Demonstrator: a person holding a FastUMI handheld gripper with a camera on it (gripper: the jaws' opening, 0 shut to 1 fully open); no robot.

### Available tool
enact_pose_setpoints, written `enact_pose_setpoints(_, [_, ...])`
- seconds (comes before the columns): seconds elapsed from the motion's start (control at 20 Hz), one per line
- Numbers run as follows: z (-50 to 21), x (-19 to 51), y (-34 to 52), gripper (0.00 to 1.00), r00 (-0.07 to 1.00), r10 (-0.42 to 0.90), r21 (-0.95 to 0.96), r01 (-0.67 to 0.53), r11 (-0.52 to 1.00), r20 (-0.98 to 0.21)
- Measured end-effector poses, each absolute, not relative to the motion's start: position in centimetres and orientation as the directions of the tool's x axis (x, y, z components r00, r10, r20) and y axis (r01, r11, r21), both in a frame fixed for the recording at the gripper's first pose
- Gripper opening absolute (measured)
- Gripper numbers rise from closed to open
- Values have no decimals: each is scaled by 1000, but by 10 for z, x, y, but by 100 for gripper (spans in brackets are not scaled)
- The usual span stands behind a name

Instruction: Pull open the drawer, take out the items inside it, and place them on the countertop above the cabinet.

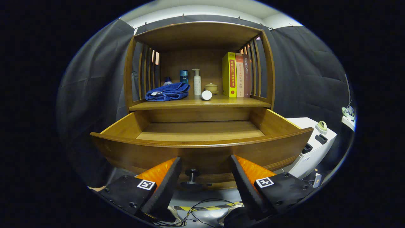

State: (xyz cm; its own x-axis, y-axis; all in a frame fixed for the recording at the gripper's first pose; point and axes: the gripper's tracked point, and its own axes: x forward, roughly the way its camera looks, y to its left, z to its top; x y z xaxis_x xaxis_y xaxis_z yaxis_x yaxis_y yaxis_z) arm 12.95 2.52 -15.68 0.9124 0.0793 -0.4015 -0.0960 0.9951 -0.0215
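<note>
My jaws (202, 183) stand wide, holding nothing, astride the small dark round knob (191, 178) on the front of the brown wooden drawer (202, 148). Drawer pulled out; visible floor bare. Folded blue towel (167, 91) on counter (227, 102) w/ white cylindrical bottle (206, 95): towel soft, light, pinch at fold; bottle prob. rigid, rolls.

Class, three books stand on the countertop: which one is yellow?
The leftmost book, nearest the small lidded pot; the two to its right have pale and brown spines. Gripper open.
</note>
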Motion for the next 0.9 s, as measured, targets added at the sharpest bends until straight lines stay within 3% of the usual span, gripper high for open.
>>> enact_pose_setpoints(0.3, [-156,148,34,99,919,54,-26,-69,997,-390])
enact_pose_setpoints(0.9, [-153,264,48,99,937,48,-53,-70,996,-345])
